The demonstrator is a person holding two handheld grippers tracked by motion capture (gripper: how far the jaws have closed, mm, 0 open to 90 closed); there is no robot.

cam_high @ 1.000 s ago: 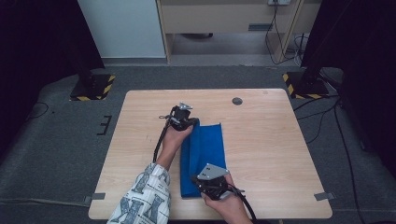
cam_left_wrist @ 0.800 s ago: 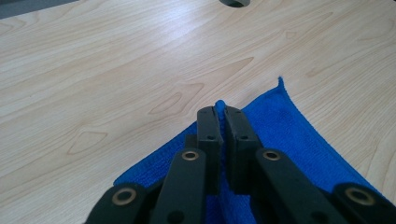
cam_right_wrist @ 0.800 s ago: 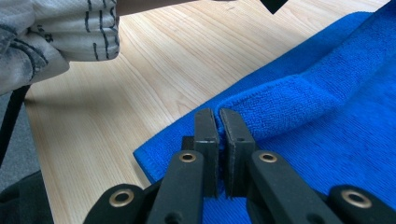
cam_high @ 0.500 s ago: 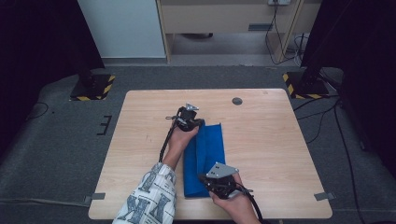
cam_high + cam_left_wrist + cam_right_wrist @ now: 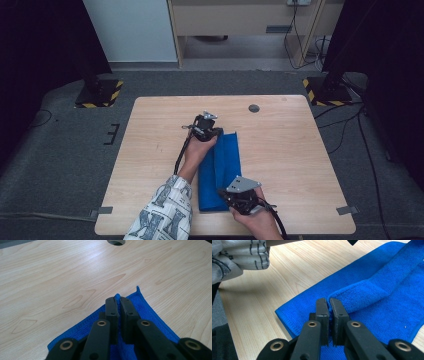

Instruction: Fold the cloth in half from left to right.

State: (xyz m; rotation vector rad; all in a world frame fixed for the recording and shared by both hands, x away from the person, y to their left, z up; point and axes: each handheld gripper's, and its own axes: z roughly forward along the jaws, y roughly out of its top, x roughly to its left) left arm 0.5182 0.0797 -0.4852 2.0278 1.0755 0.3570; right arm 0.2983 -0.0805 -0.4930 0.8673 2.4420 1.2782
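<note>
Folding the blue towel [image 5: 220,172] lying lengthwise at the table's [image 5: 300,150] middle goes best if both tongs — left gripper [image 5: 117,300] and right gripper [image 5: 329,301], each pinched on a raised towel edge — travel together, keeping the fold straight.

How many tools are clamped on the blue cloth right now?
2. The left tool pinches the blue cloth at its far end; the right tool pinches a raised fold at the near end. Both sets of jaws are shut on fabric.
</note>
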